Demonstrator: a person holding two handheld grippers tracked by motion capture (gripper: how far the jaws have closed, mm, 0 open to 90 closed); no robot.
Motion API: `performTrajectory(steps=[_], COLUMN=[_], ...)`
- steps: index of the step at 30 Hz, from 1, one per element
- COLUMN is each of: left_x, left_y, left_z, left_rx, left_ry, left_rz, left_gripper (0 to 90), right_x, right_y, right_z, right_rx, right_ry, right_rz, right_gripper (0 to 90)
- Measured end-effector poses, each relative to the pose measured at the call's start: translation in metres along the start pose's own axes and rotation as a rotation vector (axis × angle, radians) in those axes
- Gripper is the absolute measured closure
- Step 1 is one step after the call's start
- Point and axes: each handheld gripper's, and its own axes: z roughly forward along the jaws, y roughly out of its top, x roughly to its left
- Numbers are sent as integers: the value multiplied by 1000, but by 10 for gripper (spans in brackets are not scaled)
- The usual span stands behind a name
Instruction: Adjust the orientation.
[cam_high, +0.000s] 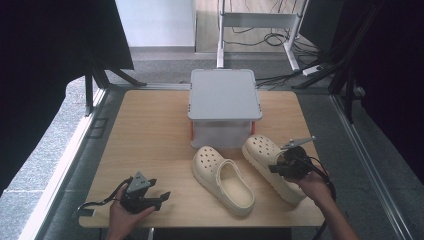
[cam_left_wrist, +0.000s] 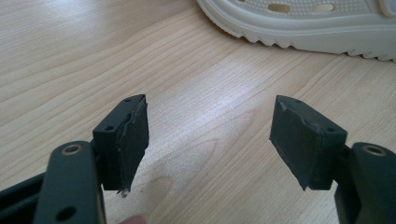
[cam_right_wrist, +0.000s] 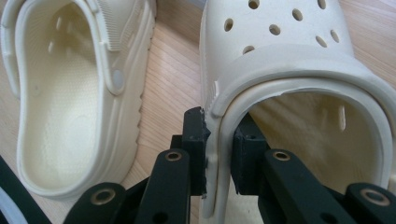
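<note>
Clog number one, the cream clog (cam_high: 274, 167) on your right, lies on the wooden bench (cam_high: 150, 140) in the high view, toe toward the grey-lidded box (cam_high: 225, 107), and your right gripper (cam_high: 286, 164) sits over its heel end with your right hand (cam_high: 312, 184) behind it. A second cream clog (cam_high: 222, 179) lies just beside it to the left, opening upward, nothing inside it. The box stands closed near the far edge of the bench, its lid flat; you cannot see what is in it. Your left gripper (cam_high: 150, 197) rests near the front left corner of the bench, in your left hand (cam_high: 122, 212), well apart from both clogs, with its jaws spread.

In the left gripper view, your jaws stand wide apart with only bare bench between them. They touch nothing. The ribbed sole edge of the second cream clog (cam_left_wrist: 303, 23) crosses the top of the frame, well ahead of the jaw tips.

In the right gripper view, your jaws are clamped on the side wall of the cream clog (cam_right_wrist: 280, 56), by the opening: one pad on the outside, the other inside the shoe, the rim pinched between them. The clog's inside holds nothing but that pad. The second cream clog (cam_right_wrist: 70, 93) lies to the left, close alongside, with a strip of bench showing between the two.
</note>
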Motion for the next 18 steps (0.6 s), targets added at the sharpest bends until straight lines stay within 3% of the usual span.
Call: performTrajectory(steps=[18], left_x=[0], left_y=[0], left_z=[-1], left_rx=[-3], left_ry=[-3], left_rz=[-2], left_gripper=[286], right_x=[25], right_y=[18], right_z=[21], right_rx=[10], right_ry=[39], right_rz=[-47], right_gripper=[787])
